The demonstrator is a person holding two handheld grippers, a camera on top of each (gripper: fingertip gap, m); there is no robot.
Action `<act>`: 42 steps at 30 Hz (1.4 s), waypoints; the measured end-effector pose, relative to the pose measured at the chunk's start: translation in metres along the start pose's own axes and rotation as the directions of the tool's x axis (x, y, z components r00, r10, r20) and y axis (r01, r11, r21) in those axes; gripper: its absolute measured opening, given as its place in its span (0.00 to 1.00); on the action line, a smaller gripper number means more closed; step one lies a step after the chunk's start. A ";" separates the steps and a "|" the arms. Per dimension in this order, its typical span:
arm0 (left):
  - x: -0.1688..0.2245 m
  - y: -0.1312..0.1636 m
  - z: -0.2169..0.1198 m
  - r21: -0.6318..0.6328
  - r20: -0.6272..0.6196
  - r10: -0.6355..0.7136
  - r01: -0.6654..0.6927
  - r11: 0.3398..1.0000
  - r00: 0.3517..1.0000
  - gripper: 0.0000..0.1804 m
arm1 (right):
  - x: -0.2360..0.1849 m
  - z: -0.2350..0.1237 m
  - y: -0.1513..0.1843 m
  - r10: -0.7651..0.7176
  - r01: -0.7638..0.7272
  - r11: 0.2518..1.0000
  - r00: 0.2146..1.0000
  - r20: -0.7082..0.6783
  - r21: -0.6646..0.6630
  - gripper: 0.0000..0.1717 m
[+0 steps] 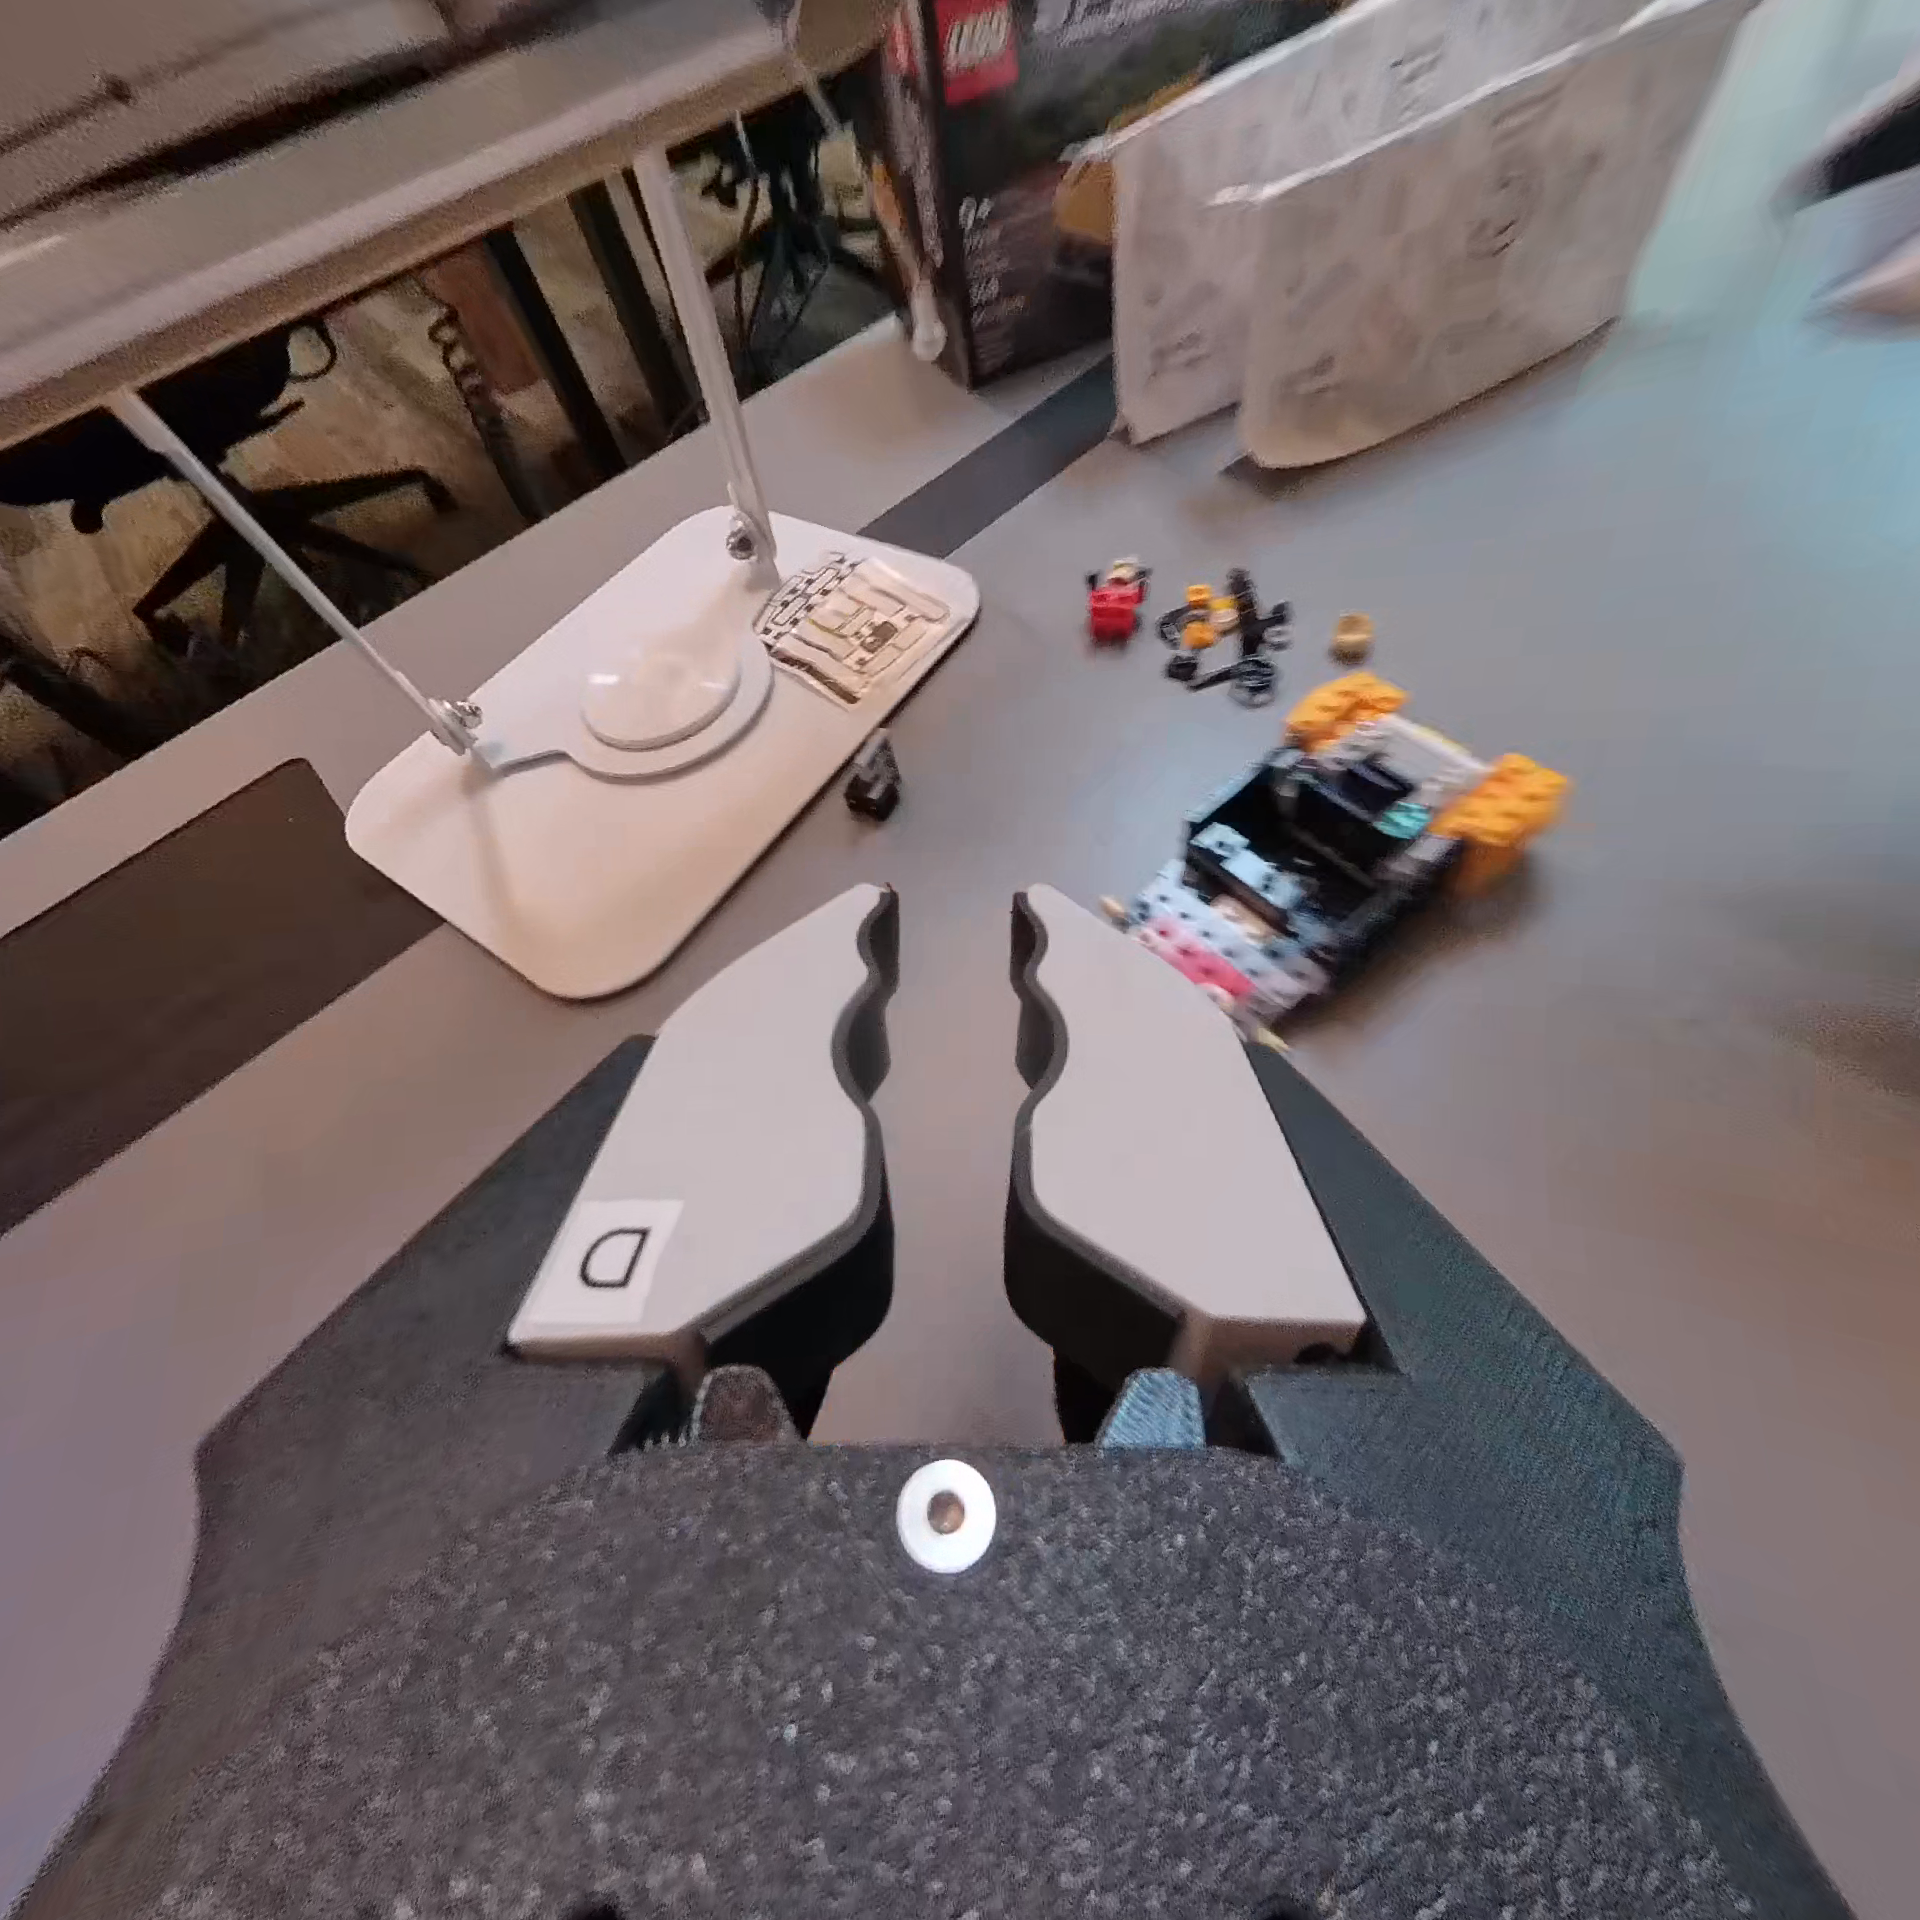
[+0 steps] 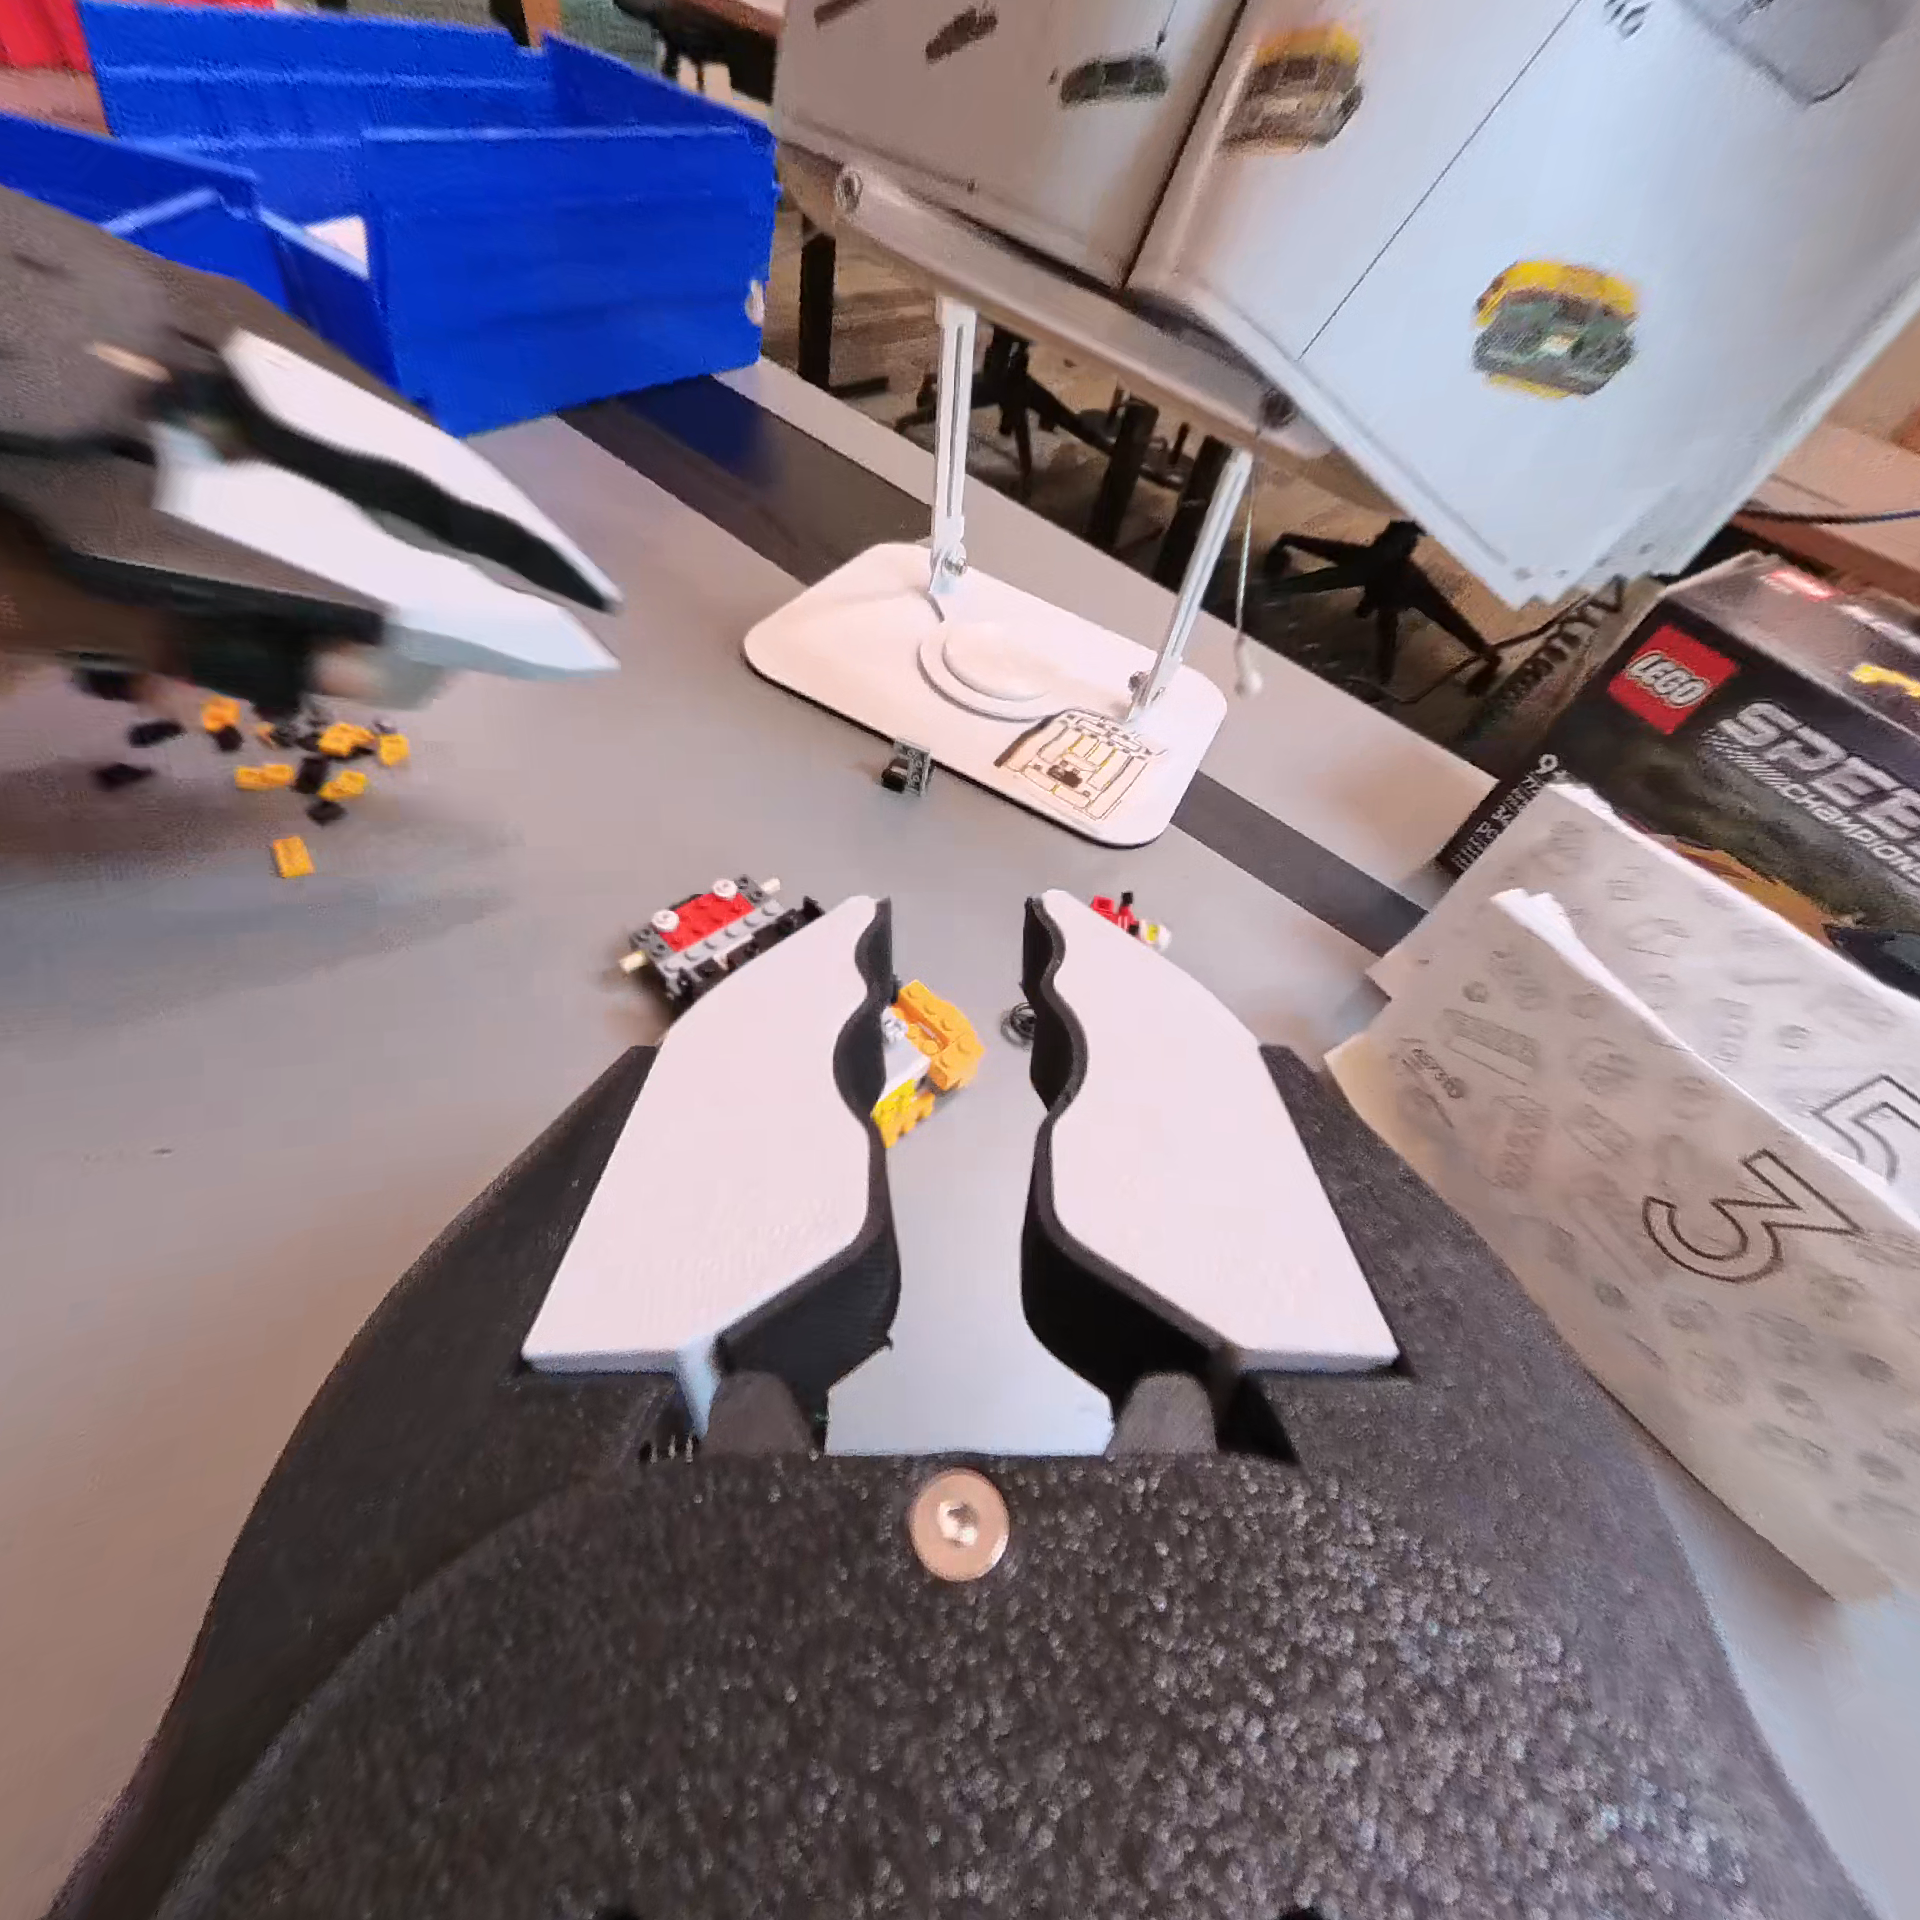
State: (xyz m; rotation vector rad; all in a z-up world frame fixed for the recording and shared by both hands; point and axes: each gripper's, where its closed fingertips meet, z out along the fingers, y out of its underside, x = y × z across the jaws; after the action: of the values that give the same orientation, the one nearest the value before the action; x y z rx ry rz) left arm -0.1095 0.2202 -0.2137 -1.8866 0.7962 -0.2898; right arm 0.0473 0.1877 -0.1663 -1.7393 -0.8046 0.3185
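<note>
Left tool [image 1: 954, 914] empty | sticker [image 1: 611, 1259] | printed box [image 1: 997, 177]

Both handheld grippers look alike: a black, grainy, speckled body that widens toward the back, with a round silver screw set in a pale washer at its middle. From each, the left gripper [image 1: 954, 909] and the right gripper [image 2: 956, 920], run two flat pale grey fingers [image 1: 764, 1101] with wavy black inner edges. The left one carries a small white lettered sticker [image 1: 611, 1259].
</note>
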 end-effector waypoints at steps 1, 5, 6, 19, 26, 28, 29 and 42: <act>-0.007 0.002 0.018 -0.044 0.004 0.014 -0.014 0.999 1.000 0.13 | -0.001 -0.008 -0.004 0.012 -0.012 1.000 1.000 0.007 0.008 0.14; -0.023 0.008 0.080 -0.130 -0.010 0.092 -0.093 0.987 0.996 0.16 | -0.015 -0.031 -0.006 0.032 -0.034 0.999 0.998 0.051 0.041 0.13; -0.025 0.009 0.090 -0.144 -0.017 0.112 -0.113 0.983 0.994 0.17 | -0.018 -0.034 -0.004 0.026 -0.029 0.998 0.998 0.054 0.051 0.13; 0.010 -0.013 0.101 -0.144 -0.333 -0.144 0.100 0.984 0.932 0.03 | -0.036 -0.021 0.032 0.092 -0.100 0.994 0.980 0.174 0.034 0.11; 0.086 -0.083 -0.004 -0.042 -0.758 -0.361 0.511 0.858 0.543 0.02 | -0.060 -0.022 0.014 0.153 -0.193 0.974 0.946 0.286 0.117 0.19; 0.108 -0.087 -0.031 -0.059 -0.830 -0.353 0.561 0.826 0.433 0.02 | -0.073 -0.025 0.006 0.179 -0.236 0.963 0.920 0.350 0.129 0.21; 0.118 -0.087 -0.043 -0.066 -0.851 -0.345 0.572 0.818 0.395 0.02 | -0.080 -0.026 0.002 0.182 -0.247 0.960 0.909 0.376 0.133 0.22; 0.165 -0.071 -0.100 -0.024 -0.917 -0.250 0.583 0.812 0.310 0.03 | -0.132 -0.052 -0.031 0.096 -0.261 0.934 0.840 0.534 0.243 0.13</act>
State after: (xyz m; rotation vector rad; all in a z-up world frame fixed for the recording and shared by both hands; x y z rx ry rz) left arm -0.0100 0.0609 -0.1308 -1.4813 0.8040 -1.8199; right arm -0.0295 0.0667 -0.1450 -1.4439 -0.9096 1.0230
